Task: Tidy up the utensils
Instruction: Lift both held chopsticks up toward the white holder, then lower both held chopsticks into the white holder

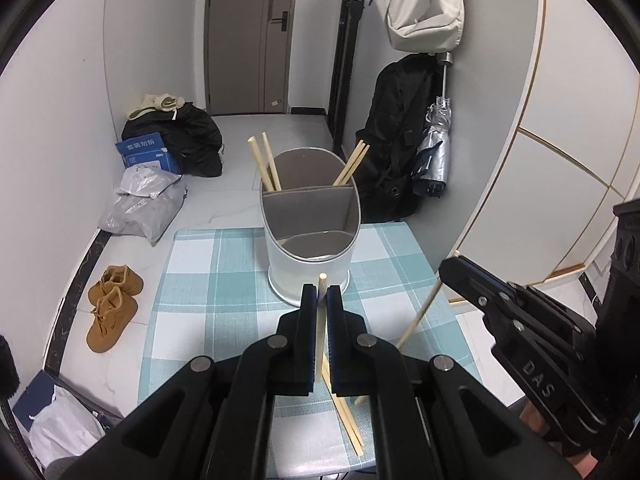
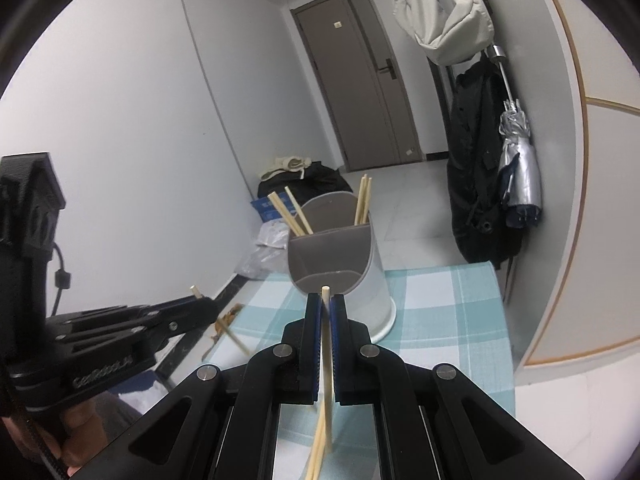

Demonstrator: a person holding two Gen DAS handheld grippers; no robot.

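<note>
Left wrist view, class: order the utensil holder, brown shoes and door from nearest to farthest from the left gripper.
1. Utensil holder, straight ahead of the left gripper on the checked cloth.
2. Brown shoes, on the floor to the left.
3. Door, at the far end of the hall.

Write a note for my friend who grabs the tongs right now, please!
Left tongs: shut on one pale wooden chopstick, held above the table.
Right tongs: shut on another pale wooden chopstick.
White oval two-compartment utensil holder stands on the blue-and-white checked tablecloth.
Done: four chopsticks already lean in its far compartment, two at the left, two at the right. The near compartment looks empty.
Left: drop both held chopsticks in, then pick up the loose chopsticks still lying on the cloth near you.
</note>
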